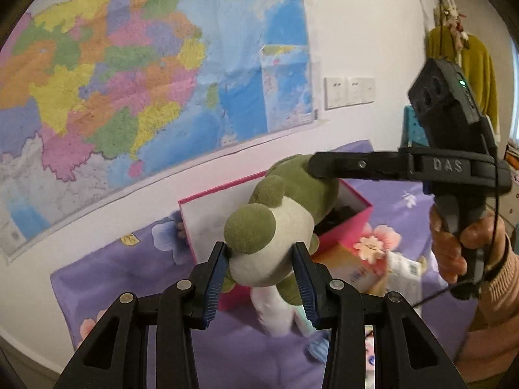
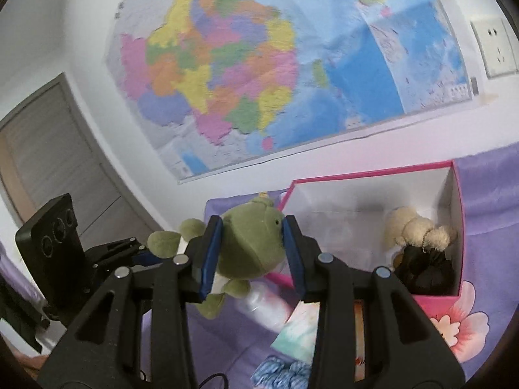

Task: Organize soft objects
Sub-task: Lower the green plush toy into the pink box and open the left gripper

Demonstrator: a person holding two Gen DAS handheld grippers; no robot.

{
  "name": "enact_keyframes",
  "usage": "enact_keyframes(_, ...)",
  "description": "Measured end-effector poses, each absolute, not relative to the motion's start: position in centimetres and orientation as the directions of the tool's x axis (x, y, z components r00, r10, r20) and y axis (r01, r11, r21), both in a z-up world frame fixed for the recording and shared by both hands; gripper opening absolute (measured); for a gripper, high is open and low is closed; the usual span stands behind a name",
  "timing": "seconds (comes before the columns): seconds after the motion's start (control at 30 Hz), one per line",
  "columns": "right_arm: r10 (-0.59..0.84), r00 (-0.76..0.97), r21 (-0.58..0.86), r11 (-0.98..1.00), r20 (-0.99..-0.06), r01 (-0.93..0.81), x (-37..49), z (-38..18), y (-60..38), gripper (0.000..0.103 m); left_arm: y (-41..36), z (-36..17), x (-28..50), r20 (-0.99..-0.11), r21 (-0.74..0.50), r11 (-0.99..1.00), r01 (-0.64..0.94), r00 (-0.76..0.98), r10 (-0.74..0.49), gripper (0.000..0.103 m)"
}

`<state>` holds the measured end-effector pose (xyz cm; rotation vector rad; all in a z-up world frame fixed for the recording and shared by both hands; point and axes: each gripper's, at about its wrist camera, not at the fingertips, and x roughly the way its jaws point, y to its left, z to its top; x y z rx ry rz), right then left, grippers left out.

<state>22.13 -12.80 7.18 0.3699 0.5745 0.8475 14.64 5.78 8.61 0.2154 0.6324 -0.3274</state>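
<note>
A green and cream plush dinosaur (image 1: 275, 227) hangs in the air between both grippers, above a purple floral bedspread. My left gripper (image 1: 261, 254) is shut on its cream belly end. My right gripper (image 2: 251, 246) is shut on its green head (image 2: 249, 243); that gripper also shows in the left wrist view (image 1: 316, 165), gripping the toy from the right. An open pink box (image 2: 460, 227) with white inside walls stands just behind and right of the toy. It holds a cream teddy (image 2: 418, 230) and a dark soft item (image 2: 425, 269).
A large map covers the white wall (image 1: 350, 32) behind the bed. A white bottle (image 2: 266, 308), an orange-and-white pack (image 1: 350, 265), a teal paper pack (image 2: 298, 334) and a blue knit item (image 2: 282, 372) lie on the bedspread (image 1: 129, 275) below the toy. A door (image 2: 48, 149) stands at left.
</note>
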Motion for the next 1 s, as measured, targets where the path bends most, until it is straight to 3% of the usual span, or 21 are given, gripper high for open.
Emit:
enact_keyframes(0.53,0.731,0.486,0.606,0.676,-0.479,-0.419,29.1,0.2,-12.7,0.039,6.7,3.5,23.8,-0.704,0.086,0.969,0.231,0.703,-0.105,0.038)
enact_keyframes(0.83,0.745,0.470,0.564,0.666,-0.472,-0.489,26.4,1.9,-14.1,0.039,8.9,5.1,20.1,-0.643,-0.042,0.979,0.201,0.745,-0.180,0.040)
enact_keyframes(1.0,0.771,0.437,0.543,0.636,-0.463,-0.548,23.9,3.1,-14.6,0.045,9.4,6.4,16.0,-0.585,-0.094,0.969,0.227,0.775,-0.238,0.051)
